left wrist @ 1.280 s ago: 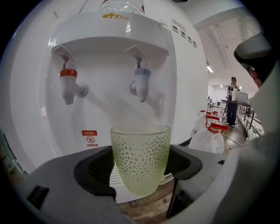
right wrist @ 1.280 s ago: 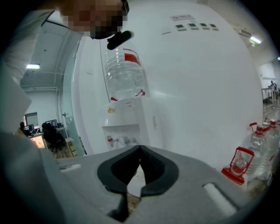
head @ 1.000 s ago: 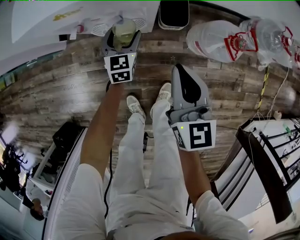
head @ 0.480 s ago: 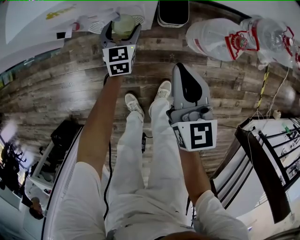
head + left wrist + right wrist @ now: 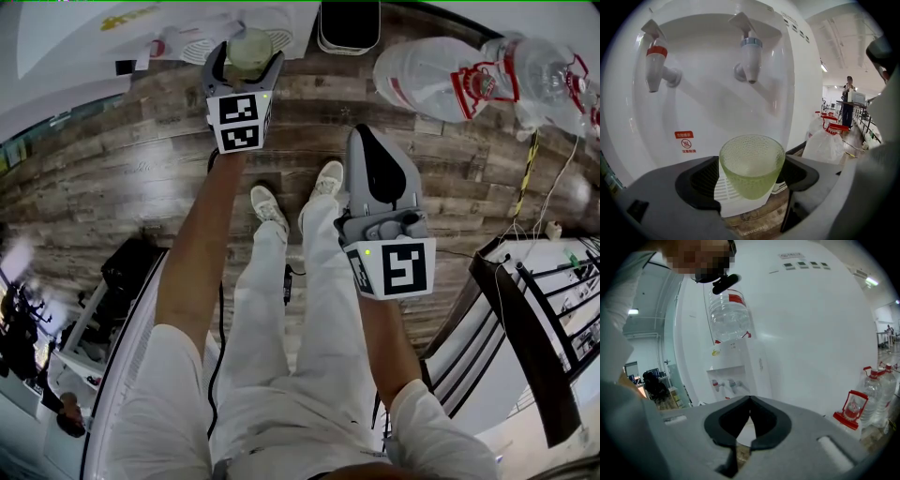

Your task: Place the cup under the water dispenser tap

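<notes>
**A:** Green pebbled glass cup (image 5: 751,164), where is it?

**B:** Upright on the white slotted drip tray (image 5: 725,193) of the white water dispenser (image 5: 712,108). In the left gripper view it lines up straight below the blue-capped tap (image 5: 750,58). The red-capped tap (image 5: 656,65) is off to the left of it.

**A:** Left gripper (image 5: 750,180)?

**B:** Its jaws are opening, one on each side of the cup. A strip of white tray shows between the left pad and the glass, so there is no squeeze there. The right pad sits just beside the cup wall, and I can't tell whether it touches.

**A:** Right gripper (image 5: 749,404)?

**B:** Its jaws are together with the tips meeting, and nothing is between them. It is held well back from the dispenser, lower in the head view, above the person's white trousers (image 5: 281,356). Its own camera sees the dispenser far off, with a clear upturned water bottle (image 5: 730,315) on top.

**A:** Surroundings, quick?

**B:** Wood-look plank floor (image 5: 122,178). Large clear water jugs with red handles (image 5: 450,80) are on it, to the right of the dispenser in the head view. The person's white shoes (image 5: 272,211) are on the planks between the two grippers.
</notes>
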The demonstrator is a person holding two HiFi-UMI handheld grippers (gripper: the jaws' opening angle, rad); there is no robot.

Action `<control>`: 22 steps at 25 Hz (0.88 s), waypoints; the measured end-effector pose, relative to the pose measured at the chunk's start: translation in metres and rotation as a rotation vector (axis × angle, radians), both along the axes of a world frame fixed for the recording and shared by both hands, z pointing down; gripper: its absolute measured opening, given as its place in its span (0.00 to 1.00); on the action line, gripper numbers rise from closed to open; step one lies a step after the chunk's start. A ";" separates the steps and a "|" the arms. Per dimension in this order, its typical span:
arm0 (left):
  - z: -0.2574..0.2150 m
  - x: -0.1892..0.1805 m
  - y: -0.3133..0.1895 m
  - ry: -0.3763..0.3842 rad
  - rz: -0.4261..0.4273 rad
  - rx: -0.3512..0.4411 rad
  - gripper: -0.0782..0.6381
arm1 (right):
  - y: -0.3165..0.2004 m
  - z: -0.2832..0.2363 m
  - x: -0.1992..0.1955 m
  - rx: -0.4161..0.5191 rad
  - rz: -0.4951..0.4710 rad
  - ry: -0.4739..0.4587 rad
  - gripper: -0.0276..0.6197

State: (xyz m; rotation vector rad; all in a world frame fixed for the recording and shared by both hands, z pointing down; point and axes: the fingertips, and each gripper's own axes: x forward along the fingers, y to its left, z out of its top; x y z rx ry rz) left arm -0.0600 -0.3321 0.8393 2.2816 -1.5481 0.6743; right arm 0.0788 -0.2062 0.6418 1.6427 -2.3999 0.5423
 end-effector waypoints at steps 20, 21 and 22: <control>-0.090 0.006 0.038 0.067 -0.038 -0.010 0.67 | 0.012 -0.073 0.004 0.061 0.005 0.018 0.04; -0.099 0.007 0.040 0.077 -0.043 -0.007 0.67 | 0.013 -0.078 0.004 0.062 0.009 0.018 0.04; -0.108 0.007 0.042 0.091 -0.051 -0.005 0.67 | 0.015 -0.083 0.004 0.062 0.012 0.016 0.04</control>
